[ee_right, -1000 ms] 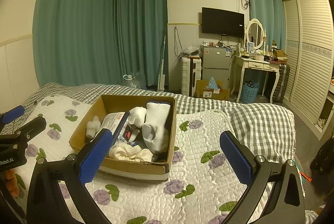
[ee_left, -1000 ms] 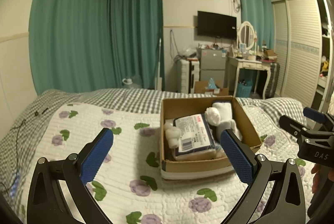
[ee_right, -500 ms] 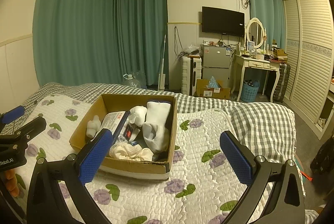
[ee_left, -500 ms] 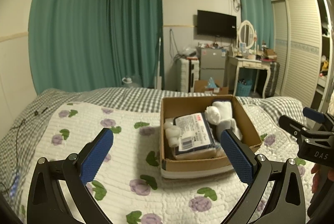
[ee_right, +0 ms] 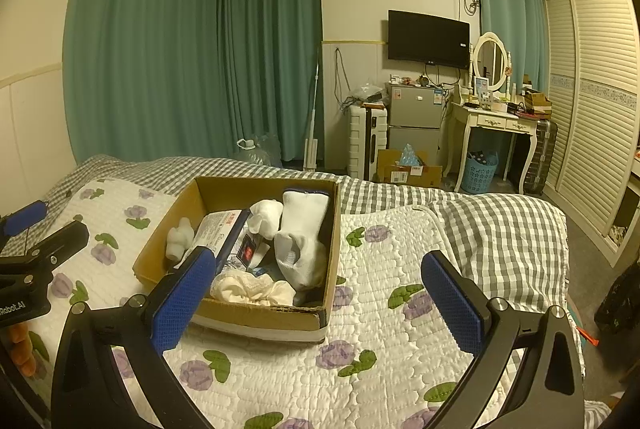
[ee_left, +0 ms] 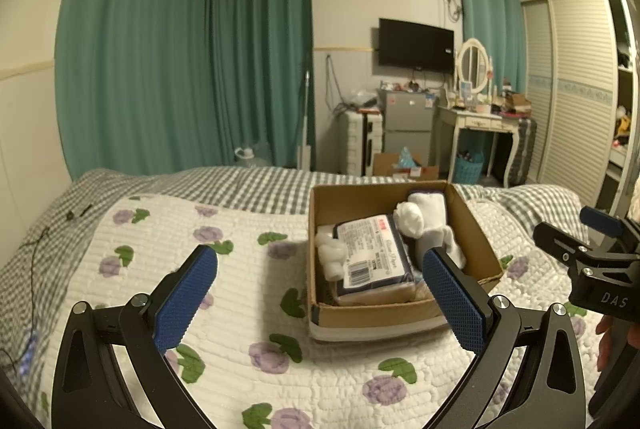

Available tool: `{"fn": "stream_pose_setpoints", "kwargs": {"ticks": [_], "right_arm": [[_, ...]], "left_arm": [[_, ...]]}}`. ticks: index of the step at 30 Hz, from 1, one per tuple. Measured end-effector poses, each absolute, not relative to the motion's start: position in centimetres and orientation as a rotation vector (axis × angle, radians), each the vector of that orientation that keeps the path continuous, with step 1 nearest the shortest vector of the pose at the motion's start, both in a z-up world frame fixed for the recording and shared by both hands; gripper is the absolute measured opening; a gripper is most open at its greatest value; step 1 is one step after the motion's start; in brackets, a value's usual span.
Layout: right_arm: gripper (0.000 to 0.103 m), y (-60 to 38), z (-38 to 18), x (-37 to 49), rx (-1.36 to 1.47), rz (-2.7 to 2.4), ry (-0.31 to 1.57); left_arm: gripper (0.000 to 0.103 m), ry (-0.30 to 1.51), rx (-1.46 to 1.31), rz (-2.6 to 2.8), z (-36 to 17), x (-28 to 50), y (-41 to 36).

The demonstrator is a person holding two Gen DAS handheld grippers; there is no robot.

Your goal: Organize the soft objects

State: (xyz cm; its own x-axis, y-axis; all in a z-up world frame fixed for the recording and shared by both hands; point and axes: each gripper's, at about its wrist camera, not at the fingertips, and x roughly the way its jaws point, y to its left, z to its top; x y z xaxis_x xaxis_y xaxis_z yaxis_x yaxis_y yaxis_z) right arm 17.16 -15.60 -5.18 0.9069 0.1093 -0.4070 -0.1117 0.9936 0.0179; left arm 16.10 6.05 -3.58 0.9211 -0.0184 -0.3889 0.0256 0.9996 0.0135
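A cardboard box (ee_left: 478, 249) sits on the quilted bed and also shows in the right wrist view (ee_right: 332, 253). It holds white socks (ee_right: 302, 241), a rolled white sock (ee_left: 408, 219), a small white bundle (ee_left: 332, 255), a wrapped tissue pack (ee_left: 370, 255) and a cream cloth (ee_right: 250, 287). My left gripper (ee_left: 320, 293) is open and empty, above the quilt just left of the box. My right gripper (ee_right: 320, 293) is open and empty, above the quilt at the box's near right corner.
The floral white quilt (ee_left: 224, 309) lies over a grey checked blanket (ee_right: 500, 229). Beyond the bed stand green curtains (ee_left: 180, 69), a small fridge (ee_right: 414, 121), a dressing table (ee_right: 496, 121) and a louvred wardrobe (ee_right: 592, 109). A cable (ee_left: 36, 241) lies at the left edge.
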Motion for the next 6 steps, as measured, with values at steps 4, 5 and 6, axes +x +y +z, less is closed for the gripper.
{"fn": "stream_pose_setpoints", "kwargs": {"ticks": [4,5,6], "right_arm": [[0.103,-15.60,-5.24,17.19,-0.004,0.113,0.424],[0.103,-15.59,-5.28,17.20,-0.002,0.113,0.425],[0.103,-15.59,-5.30,17.15,0.000,0.114,0.425]], "left_arm": [[0.103,0.410,0.016,-0.025,-3.74,16.11,6.12],[0.103,0.411,0.016,-0.024,-3.77,16.10,6.13],[0.103,0.412,0.016,-0.026,-3.80,16.06,6.14]]}}
